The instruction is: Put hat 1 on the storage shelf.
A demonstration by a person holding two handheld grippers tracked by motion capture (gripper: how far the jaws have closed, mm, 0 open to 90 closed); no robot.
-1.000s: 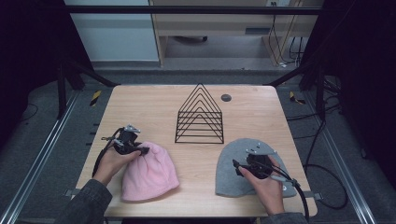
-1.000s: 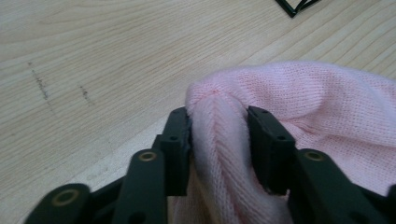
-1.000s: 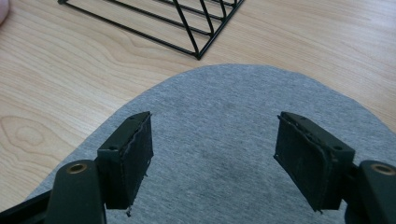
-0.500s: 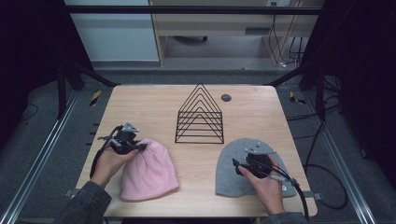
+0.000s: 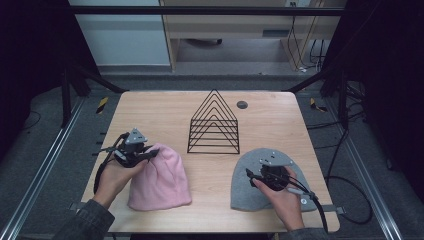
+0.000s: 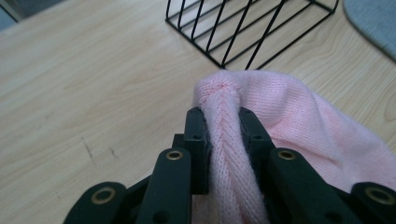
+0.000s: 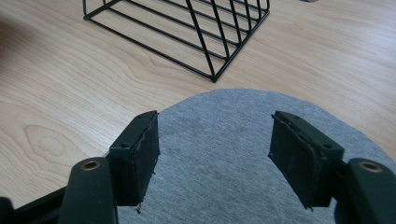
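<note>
While the left gripper (image 6: 223, 140) is clamped on a pinched fold at the crown of the pink beanie (image 5: 161, 177), its jaws having just closed onto the knit, the rest of that hat lies near the desk's (image 5: 165, 107) front-left corner with its brim toward the front edge. Near the front-right corner the right gripper (image 7: 215, 154) hangs over the grey beanie (image 5: 260, 180) with its jaws apart; they have just been narrowing, yet the pads (image 7: 144, 154) stand clear of the cloth and nothing is held. That grey hat lies flat, its rounded top toward the middle.

Farther in, at the desk's centre, stands the black wire rack (image 5: 214, 125), a row of triangular frames, apart from both hats. Beyond it, toward the back edge, sits a small dark round disc (image 5: 242, 104).

The likely trouble is the thin pinch on the pink hat: soft knit can slide out of the jaws as it lifts, or the hanging brim may drag and snag a wire tip. On the right, closing onto flat fabric may catch only the top layer, or none.
</note>
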